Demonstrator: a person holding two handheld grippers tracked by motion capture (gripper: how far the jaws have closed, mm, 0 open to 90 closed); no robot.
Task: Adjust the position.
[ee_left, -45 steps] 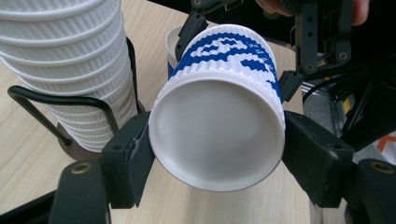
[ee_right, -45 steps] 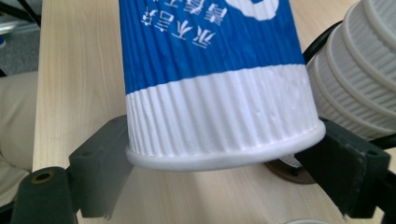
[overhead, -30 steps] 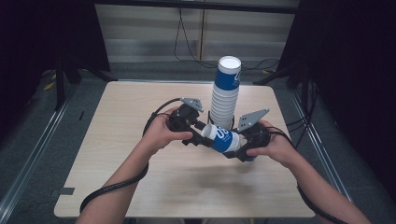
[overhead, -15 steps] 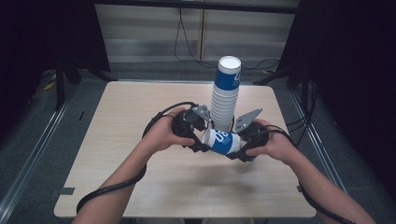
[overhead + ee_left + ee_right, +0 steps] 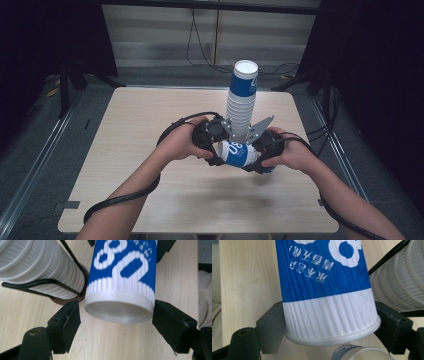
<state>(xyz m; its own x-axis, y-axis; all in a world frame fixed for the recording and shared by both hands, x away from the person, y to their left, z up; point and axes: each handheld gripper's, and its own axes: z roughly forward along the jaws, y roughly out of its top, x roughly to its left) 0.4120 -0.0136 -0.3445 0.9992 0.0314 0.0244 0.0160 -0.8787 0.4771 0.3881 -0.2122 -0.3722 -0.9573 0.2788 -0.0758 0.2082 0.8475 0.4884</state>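
Observation:
A blue and white ribbed paper cup (image 5: pixel 237 152) lies level in the air between my two grippers, just in front of a tall stack of cups (image 5: pixel 241 102). My right gripper (image 5: pixel 329 325) is shut on the white band by the cup's (image 5: pixel 324 277) rolled rim. My left gripper (image 5: pixel 116 315) is open around the other end of the cup (image 5: pixel 122 270). A gap shows at one jaw, and the other sits right at the cup's edge. These jaws have just been closing a little after opening wide. In the high view the left gripper (image 5: pixel 216 147) and right gripper (image 5: pixel 256 159) face each other.
The stack stands at the back middle of the wooden table (image 5: pixel 150 115) and rises beside both grippers: stack (image 5: pixel 42 265), stack (image 5: pixel 402 285). A black cable (image 5: pixel 50 281) crosses it. The rim of another cup (image 5: pixel 359 352) shows below the right gripper. Cables trail from both hands.
The left hand has moved right, toward the cup, and its jaws have gone from shut to open around the cup's end. The right gripper has kept its hold and place.

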